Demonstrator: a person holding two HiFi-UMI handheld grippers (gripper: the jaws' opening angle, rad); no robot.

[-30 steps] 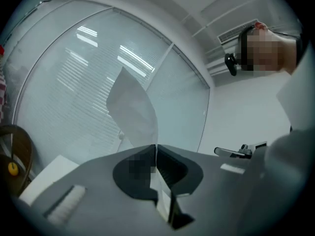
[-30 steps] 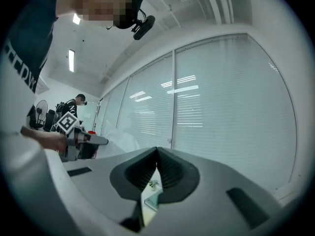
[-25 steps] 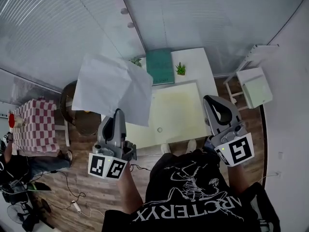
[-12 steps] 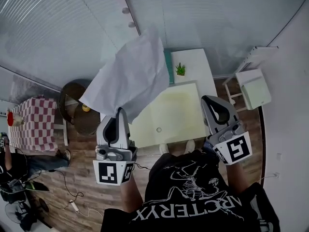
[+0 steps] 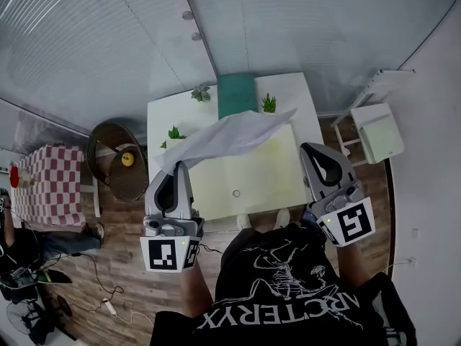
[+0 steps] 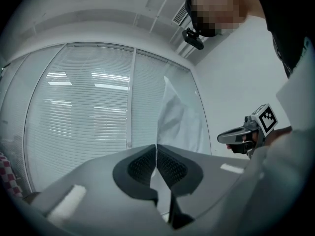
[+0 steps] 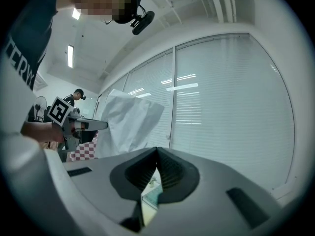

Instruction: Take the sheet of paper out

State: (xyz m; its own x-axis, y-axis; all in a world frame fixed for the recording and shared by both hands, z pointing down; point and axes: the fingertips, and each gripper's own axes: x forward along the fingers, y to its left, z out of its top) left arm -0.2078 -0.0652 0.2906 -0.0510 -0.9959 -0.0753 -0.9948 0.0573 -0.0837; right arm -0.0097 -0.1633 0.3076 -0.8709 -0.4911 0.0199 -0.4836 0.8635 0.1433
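Left gripper [image 5: 177, 166] clamped shut on one edge of a thin, creased white sheet of paper [image 5: 230, 132]; its ribbed pads meet with the paper pinched between them and rising beyond the tips. A second ago the sheet hung spread out up and to the left of this gripper, and half a second ago it stood raised above it. Now it has swung over to the right and stretches almost level above the white rectangular table [image 5: 302, 92], over the near edge of a pale yellow desk mat [image 5: 252, 175] but seemingly clear of it. The marker cube on the left gripper shows a different face than before, consistent with a roll of the wrist. The sheet thus appears free of whatever held it, so the removal looks essentially done. Right gripper [image 5: 313, 153] has kept its place beside the table, jaws closed on nothing. A flat teal folder or book [image 5: 236, 96] lies at the far edge of the table; whether it holds anything cannot be told. Small pots carry green plants [image 5: 269, 104]. A dark round tub [image 5: 108, 146] on the floor contains a small yellow object [image 5: 127, 159].
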